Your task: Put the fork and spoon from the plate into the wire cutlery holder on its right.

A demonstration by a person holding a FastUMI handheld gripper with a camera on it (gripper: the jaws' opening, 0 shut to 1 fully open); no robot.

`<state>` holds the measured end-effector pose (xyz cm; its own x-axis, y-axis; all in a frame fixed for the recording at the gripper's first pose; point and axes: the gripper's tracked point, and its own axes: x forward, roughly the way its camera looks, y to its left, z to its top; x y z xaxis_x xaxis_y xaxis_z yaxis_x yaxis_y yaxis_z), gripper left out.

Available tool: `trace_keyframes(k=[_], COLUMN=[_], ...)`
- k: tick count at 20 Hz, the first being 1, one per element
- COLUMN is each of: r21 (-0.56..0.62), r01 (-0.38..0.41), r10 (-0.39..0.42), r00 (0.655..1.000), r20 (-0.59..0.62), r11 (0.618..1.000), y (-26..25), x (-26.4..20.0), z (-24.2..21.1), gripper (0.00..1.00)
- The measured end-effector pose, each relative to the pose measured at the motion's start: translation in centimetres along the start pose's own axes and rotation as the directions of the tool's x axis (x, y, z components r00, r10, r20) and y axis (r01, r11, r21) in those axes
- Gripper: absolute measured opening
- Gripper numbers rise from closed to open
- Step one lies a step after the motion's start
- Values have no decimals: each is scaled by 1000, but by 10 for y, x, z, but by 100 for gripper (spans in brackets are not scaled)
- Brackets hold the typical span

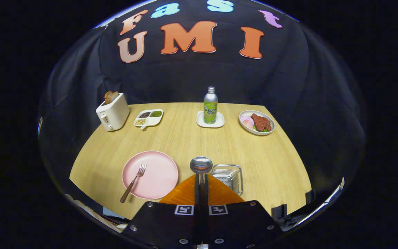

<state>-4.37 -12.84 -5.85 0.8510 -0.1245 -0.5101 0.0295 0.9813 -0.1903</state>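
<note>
The gripper (201, 185) is clamping the spoon (201, 165) by its handle, bowl forward, just left of the wire cutlery holder (229, 177). Recommend shifting right, tipping handle-down before release. The fork (134, 181) is lying on the pink plate (157, 173), left of holder.

Print on bottle and gripper
A label is showing on the bottle (210, 107); two square coded markers are sitting on the hand-held gripper (201, 178), whose fingers are pinching the spoon (201, 164).

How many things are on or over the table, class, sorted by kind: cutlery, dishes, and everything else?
Cutlery: 2 – fork on the pink plate, spoon clamped in the gripper.
Dishes: 4 – pink plate, snack tray, food plate, small white dish.
Other: 3 – toaster, bottle, wire holder.
Total: 9
</note>
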Motion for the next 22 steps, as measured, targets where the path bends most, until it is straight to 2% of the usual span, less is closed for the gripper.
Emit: trace_keyframes(k=[5,22], r21=[-12,-14], r01=[41,25], r10=[-42,-28], r00=[995,967], r20=[-85,-255], r11=[999,1000], y=[-27,-35], x=[2,60], z=[-22,-57], gripper=[2,4])
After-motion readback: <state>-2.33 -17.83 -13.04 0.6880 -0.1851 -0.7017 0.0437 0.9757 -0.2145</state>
